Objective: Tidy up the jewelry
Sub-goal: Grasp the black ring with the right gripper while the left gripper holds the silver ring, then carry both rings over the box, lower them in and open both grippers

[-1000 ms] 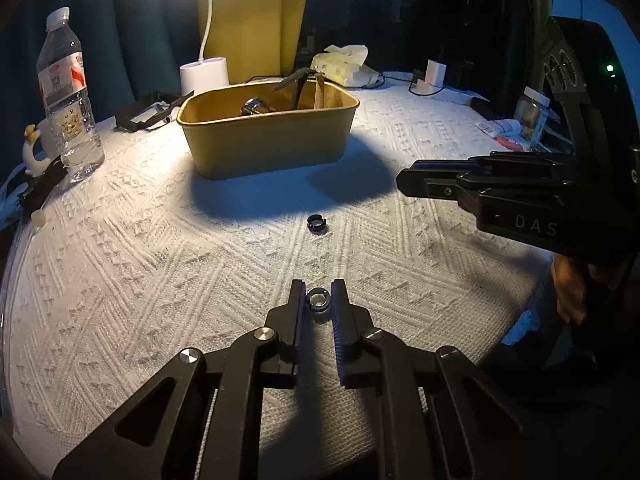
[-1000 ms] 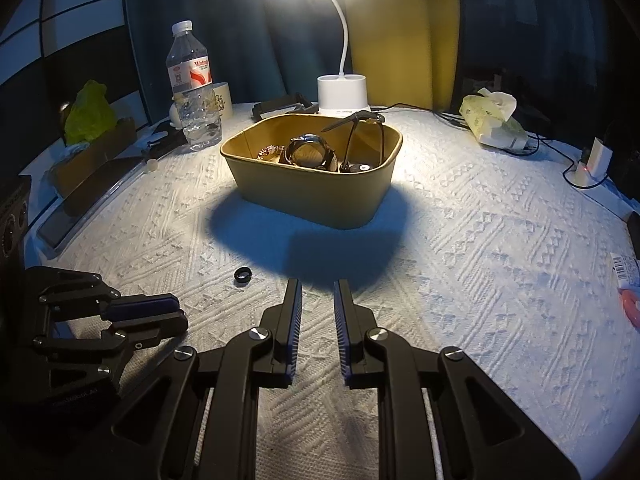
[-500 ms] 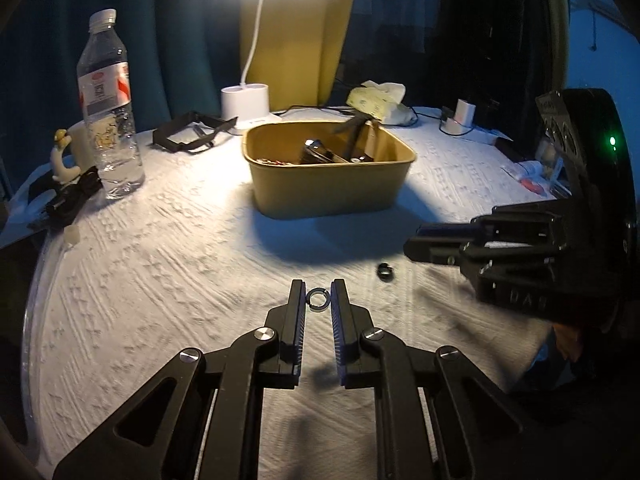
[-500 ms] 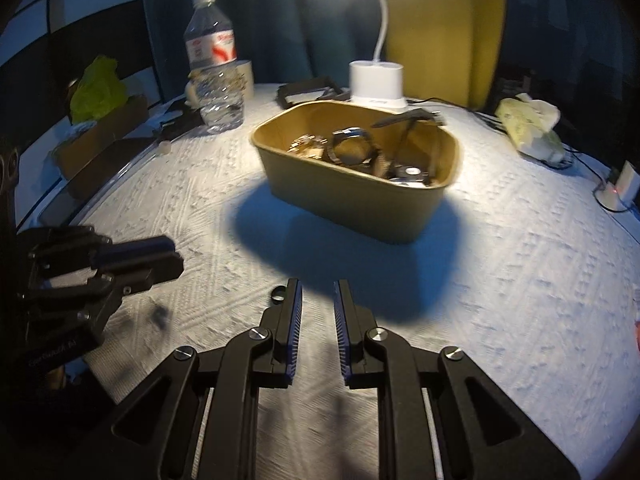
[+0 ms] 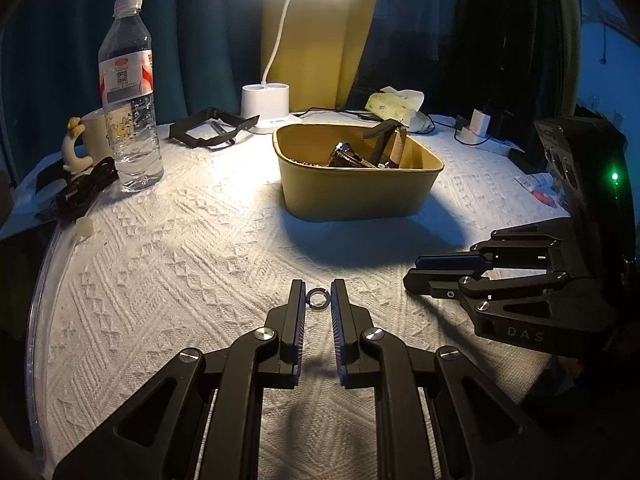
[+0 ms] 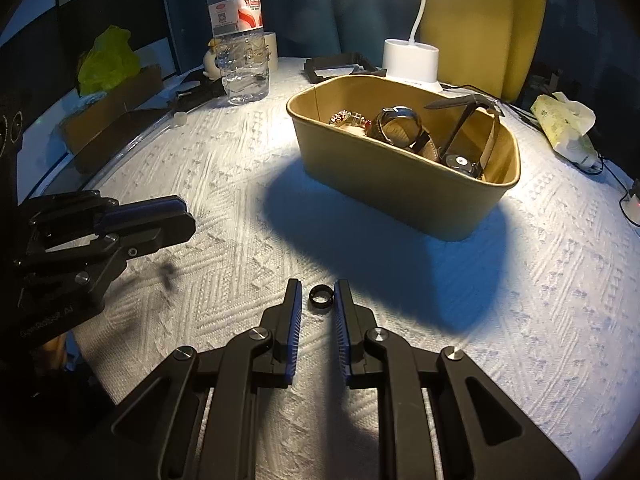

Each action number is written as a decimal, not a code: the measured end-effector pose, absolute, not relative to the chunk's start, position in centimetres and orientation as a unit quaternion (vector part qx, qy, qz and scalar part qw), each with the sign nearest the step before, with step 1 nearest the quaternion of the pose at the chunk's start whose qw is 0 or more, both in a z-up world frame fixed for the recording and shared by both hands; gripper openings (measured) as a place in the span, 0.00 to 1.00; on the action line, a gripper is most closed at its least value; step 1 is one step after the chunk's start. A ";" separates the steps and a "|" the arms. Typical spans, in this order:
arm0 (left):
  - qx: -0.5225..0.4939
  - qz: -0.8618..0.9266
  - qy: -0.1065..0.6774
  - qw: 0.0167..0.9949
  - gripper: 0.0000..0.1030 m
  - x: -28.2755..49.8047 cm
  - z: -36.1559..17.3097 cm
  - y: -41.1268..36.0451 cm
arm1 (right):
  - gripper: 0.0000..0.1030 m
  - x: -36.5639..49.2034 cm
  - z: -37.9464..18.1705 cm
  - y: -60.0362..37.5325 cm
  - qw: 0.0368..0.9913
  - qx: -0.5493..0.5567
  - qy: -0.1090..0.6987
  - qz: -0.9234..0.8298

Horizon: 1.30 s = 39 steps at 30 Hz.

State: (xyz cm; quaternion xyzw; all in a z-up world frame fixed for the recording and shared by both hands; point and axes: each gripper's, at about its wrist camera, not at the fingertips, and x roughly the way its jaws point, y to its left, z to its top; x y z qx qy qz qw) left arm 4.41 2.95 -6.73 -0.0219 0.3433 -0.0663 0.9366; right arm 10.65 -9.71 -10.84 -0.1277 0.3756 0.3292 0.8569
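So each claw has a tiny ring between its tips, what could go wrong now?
The silver ring seems barely pinched at the left claw tips, so it could slip out before reaching the tan box. The dark ring lies on bumpy cloth; the right claw may flick it away when closing.

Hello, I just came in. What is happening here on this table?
A person with a gripper in each hand is sorting jewelry into a tan tub that already holds watches. The left gripper has a silver ring between its fingertips, raised above the white cloth. The right gripper has its open fingers around a black ring that lies on the cloth, not yet gripped.
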 end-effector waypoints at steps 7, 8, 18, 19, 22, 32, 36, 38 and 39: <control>-0.021 -0.061 0.341 0.938 0.14 4.6 -6.6 3.1 | 0.12 10.9 -10.7 -9.6 0.856 -0.130 0.373 0.334; -0.021 -0.061 0.340 0.938 0.14 4.6 -6.5 3.1 | 0.12 10.9 -10.6 -9.6 0.857 -0.129 0.372 0.334; -0.007 -0.057 0.338 0.939 0.14 6.4 -5.5 3.4 | 0.12 12.0 -8.2 -11.3 0.873 -0.120 0.348 0.320; -0.003 -0.057 0.336 0.940 0.14 6.7 -5.2 3.4 | 0.12 12.2 -7.8 -11.6 0.875 -0.117 0.346 0.317; 0.002 -0.054 0.335 0.941 0.14 7.5 -4.8 3.4 | 0.12 12.9 -6.5 -12.4 0.882 -0.108 0.338 0.311; -0.008 -0.052 0.353 0.934 0.14 10.3 -5.6 4.7 | 0.12 14.9 -2.8 -12.3 0.892 -0.098 0.316 0.308; -0.009 -0.060 0.354 0.933 0.14 11.7 -5.5 5.2 | 0.12 15.9 -1.9 -11.4 0.894 -0.100 0.309 0.309; -0.008 -0.063 0.354 0.933 0.14 12.3 -5.3 5.4 | 0.12 16.5 -1.8 -11.0 0.894 -0.099 0.309 0.309; -0.009 -0.065 0.351 0.934 0.14 12.6 -5.1 5.5 | 0.12 16.7 -1.8 -10.8 0.894 -0.099 0.308 0.310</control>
